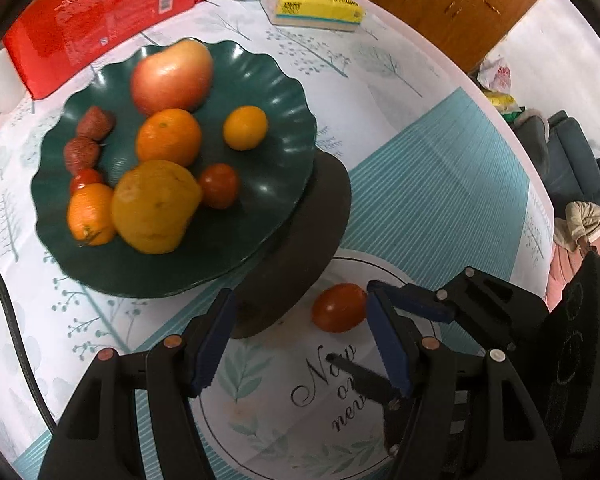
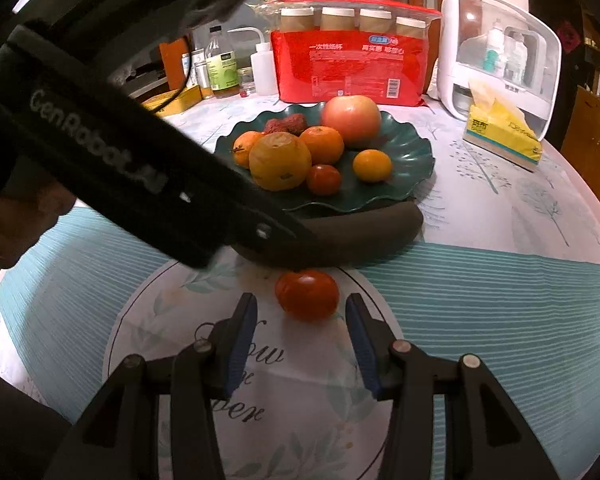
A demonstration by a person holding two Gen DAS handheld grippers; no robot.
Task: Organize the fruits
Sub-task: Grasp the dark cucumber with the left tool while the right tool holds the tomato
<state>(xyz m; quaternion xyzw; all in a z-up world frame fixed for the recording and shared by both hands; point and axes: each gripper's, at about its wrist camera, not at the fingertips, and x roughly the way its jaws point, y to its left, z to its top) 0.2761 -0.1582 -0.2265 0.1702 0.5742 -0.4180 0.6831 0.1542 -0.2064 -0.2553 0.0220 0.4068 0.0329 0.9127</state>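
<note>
On the tree-patterned table (image 1: 380, 80), a scalloped dark green plastic plate (image 1: 284, 92) at ten o'clock holds the gathered fruit. The left tongs (image 1: 300, 340) hang half open and empty. At two o'clock from them a small red tomato (image 1: 339, 307) lies loose, the straggler apparently next; the right tongs (image 2: 300, 332), parted, empty, frame it from six o'clock.
</note>
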